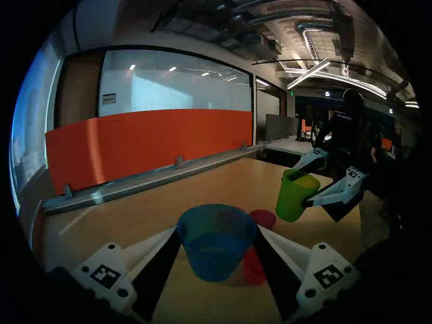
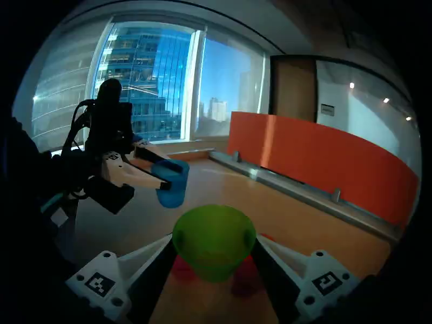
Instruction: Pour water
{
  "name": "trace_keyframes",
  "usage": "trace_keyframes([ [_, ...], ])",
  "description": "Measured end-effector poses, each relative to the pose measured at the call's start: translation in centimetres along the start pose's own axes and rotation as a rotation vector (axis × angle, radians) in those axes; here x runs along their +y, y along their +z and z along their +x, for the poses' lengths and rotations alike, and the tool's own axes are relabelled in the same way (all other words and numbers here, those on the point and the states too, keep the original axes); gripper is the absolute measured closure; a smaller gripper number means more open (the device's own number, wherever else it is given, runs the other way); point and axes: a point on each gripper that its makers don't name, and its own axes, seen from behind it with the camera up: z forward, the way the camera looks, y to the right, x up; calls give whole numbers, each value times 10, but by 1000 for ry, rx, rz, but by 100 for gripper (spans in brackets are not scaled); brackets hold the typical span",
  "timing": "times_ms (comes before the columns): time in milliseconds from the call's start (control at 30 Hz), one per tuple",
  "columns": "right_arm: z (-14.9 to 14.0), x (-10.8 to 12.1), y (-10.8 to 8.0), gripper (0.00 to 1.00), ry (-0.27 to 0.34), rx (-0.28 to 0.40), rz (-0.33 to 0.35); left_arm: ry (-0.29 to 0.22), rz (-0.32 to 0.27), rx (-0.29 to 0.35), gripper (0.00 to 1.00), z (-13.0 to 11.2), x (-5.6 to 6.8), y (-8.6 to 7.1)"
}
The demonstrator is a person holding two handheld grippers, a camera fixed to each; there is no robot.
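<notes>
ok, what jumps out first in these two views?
Two bright cups: a blue cup, seemingly part full of water, pinched in the left gripper, and a green cup in the right gripper, both above the wooden table. Behind them runs a long orange partition.

I have my left gripper (image 1: 216, 233) with both fingers pressed on the blue cup (image 1: 217, 256) sitting upright between them. My right gripper (image 2: 214, 237) clamps the green cup (image 2: 214, 256) the same way, and the two claws face each other, apart
</notes>
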Motion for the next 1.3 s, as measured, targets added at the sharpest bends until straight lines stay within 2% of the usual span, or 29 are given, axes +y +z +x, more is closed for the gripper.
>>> trace_keyframes([
  [300,23,3,5,9,15,65,-3,-2,-7,43,12,15,8,-7],
  [700,51,11,16,9,24,148,-11,-5,-2,74,12,24,7,-10],
  [1300,74,16,28,8,10,197,-19,-7,0,104,12,33,5,-10],
])
